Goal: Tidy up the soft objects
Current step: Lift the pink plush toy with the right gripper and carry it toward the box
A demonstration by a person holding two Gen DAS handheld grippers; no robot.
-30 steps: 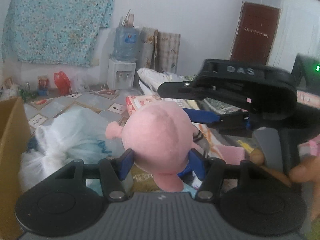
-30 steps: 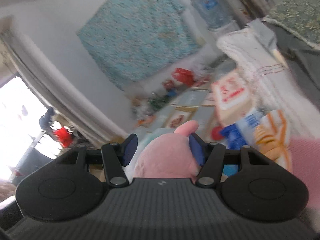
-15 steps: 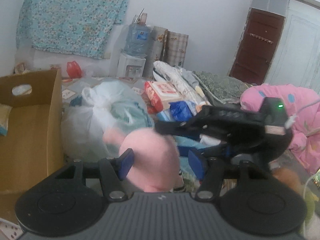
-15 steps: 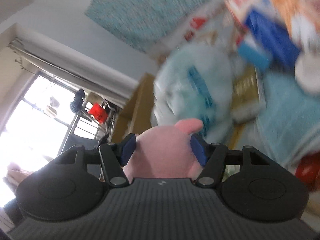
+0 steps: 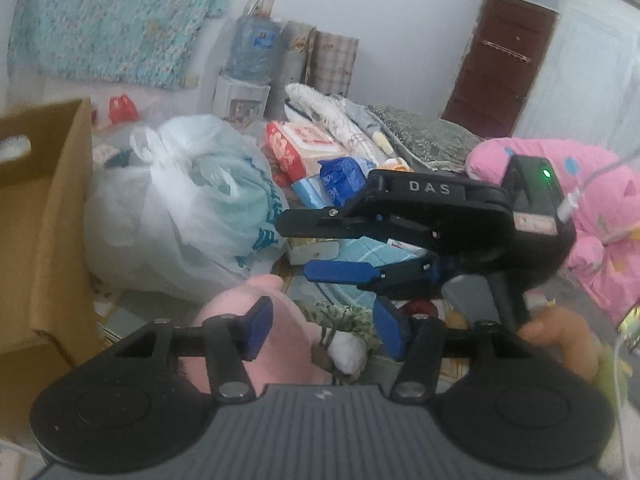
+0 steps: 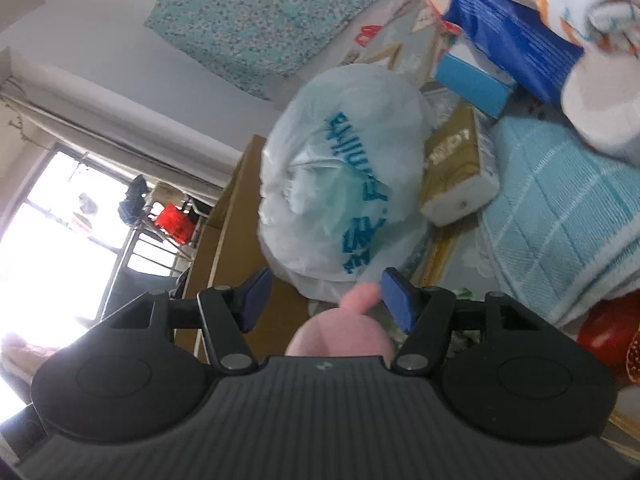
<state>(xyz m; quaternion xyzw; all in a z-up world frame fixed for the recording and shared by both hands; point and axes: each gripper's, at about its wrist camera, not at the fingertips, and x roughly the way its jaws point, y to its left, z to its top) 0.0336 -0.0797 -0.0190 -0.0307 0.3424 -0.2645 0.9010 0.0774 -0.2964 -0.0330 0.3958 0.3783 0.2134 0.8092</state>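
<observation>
The pink plush toy (image 5: pixel 280 344), pinched by both a second ago, now sits low beside the cardboard box (image 5: pixel 48 220), loose between the half-open jaws of the left gripper (image 5: pixel 322 330) and right gripper (image 6: pixel 326 300), apparently released but not yet boxed.

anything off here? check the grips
Yes. The pink plush sits off-centre in the left tongs: it lies against one pad only, and the other is clear. In the right tongs it sits low, with neither pad pressing on it. Neither pair looks properly clamped on it.
</observation>
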